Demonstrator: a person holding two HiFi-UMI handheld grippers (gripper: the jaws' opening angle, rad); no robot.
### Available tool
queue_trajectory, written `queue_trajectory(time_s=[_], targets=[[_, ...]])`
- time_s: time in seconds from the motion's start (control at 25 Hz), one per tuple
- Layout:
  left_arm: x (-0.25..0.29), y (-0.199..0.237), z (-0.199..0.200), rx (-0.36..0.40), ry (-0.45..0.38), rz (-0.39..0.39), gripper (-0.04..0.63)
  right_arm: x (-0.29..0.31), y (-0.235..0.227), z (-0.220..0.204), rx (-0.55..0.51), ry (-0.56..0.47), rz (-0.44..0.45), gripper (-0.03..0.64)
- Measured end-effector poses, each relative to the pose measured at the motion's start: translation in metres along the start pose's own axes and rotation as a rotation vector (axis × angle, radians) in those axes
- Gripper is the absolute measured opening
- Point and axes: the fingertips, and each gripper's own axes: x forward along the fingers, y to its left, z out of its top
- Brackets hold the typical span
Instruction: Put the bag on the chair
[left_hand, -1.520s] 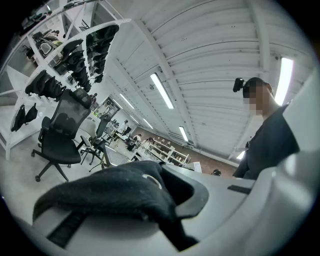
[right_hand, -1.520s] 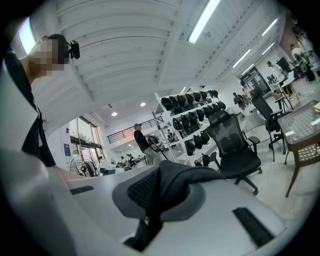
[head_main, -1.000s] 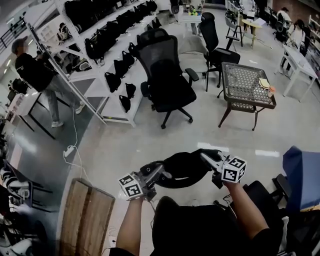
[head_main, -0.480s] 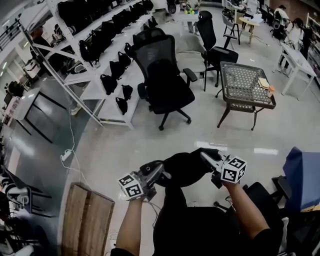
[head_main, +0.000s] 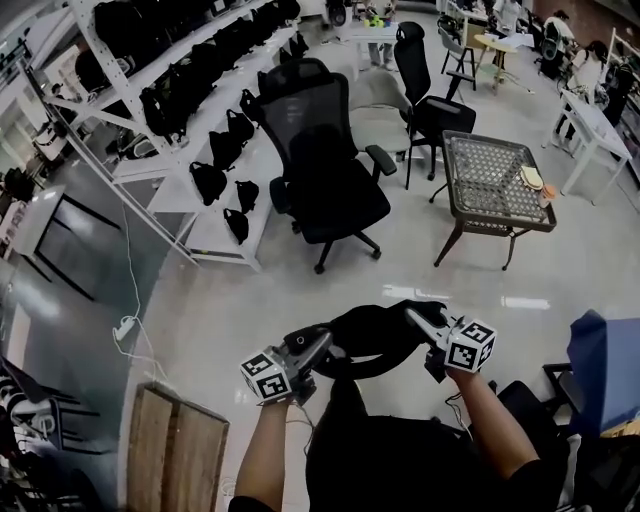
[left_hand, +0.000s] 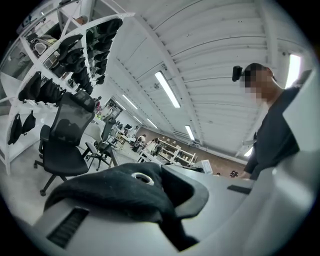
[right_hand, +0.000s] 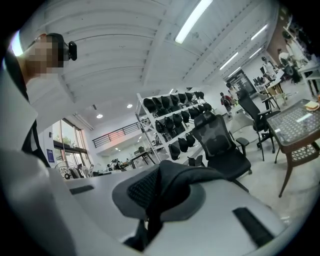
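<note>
I hold a black bag (head_main: 372, 338) in the air in front of my body, between both grippers. My left gripper (head_main: 322, 347) is shut on its left part; black fabric with a metal eyelet (left_hand: 142, 177) lies pinched between the jaws. My right gripper (head_main: 414, 317) is shut on the bag's right strap (right_hand: 165, 187). A black mesh office chair (head_main: 325, 165) on wheels stands ahead on the pale floor, its seat facing me, well beyond the bag. It also shows as the chair (left_hand: 65, 142) in the left gripper view and the chair (right_hand: 220, 145) in the right gripper view.
White shelving (head_main: 190, 110) with several black bags runs along the left. A metal mesh table (head_main: 492, 175) stands right of the chair, a second black chair (head_main: 425, 85) behind. A wooden board (head_main: 175, 455) lies at lower left, a blue object (head_main: 605, 355) at right.
The view has shifted forward and slightly left: chair and table sit a bit lower and nearer. The person by the shelves has left the view. Both grippers keep their hold on the bag.
</note>
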Motion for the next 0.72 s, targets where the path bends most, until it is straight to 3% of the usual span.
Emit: queue_trajectory(time_s=[0.72], targets=[[0.049,0.153,0.109,-0.035,0.030,-0.051,0.017,0.139,-0.088,0.073,0.048,-0.002,-0.097,0.012]])
